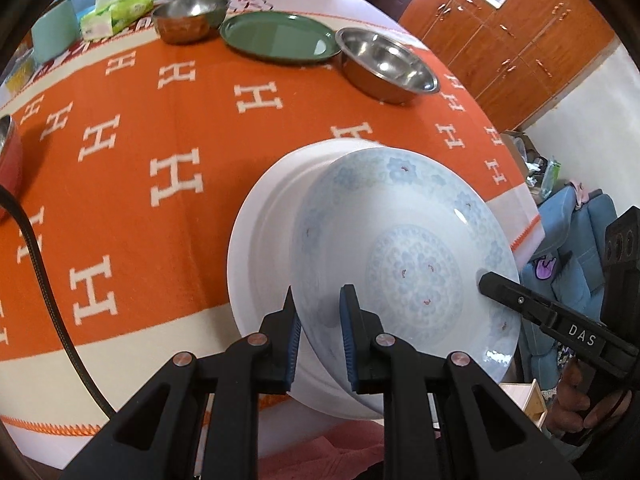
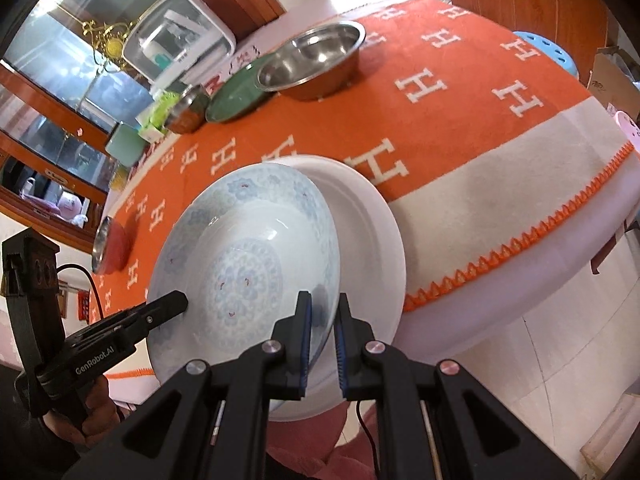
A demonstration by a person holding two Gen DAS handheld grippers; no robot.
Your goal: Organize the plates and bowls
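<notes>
Both grippers are pinching the patterned plate point(image 1: 404, 248) rim: left gripper point(image 1: 320, 300) near side, right gripper point(image 2: 322, 308) opposite. Plate is hanging tilted over the white plate point(image 1: 260, 232) at the table point(image 1: 120, 128) edge. Suggest levelling, centring, lowering evenly, releasing together.

Bare orange cloth point(image 1: 132, 216) left of the white plate point(image 1: 256, 216), steel bowls point(image 1: 386, 64) and green plate point(image 1: 278, 36) beyond

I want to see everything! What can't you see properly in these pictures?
- Red bowl: left wrist view, cut off by the picture's edge.
- White plate: both views, mostly covered by the flowered bowl.
- Flowered bowl's underside: hidden, so whether it touches the plate is unclear.
- Tissue pack: print too small.
</notes>
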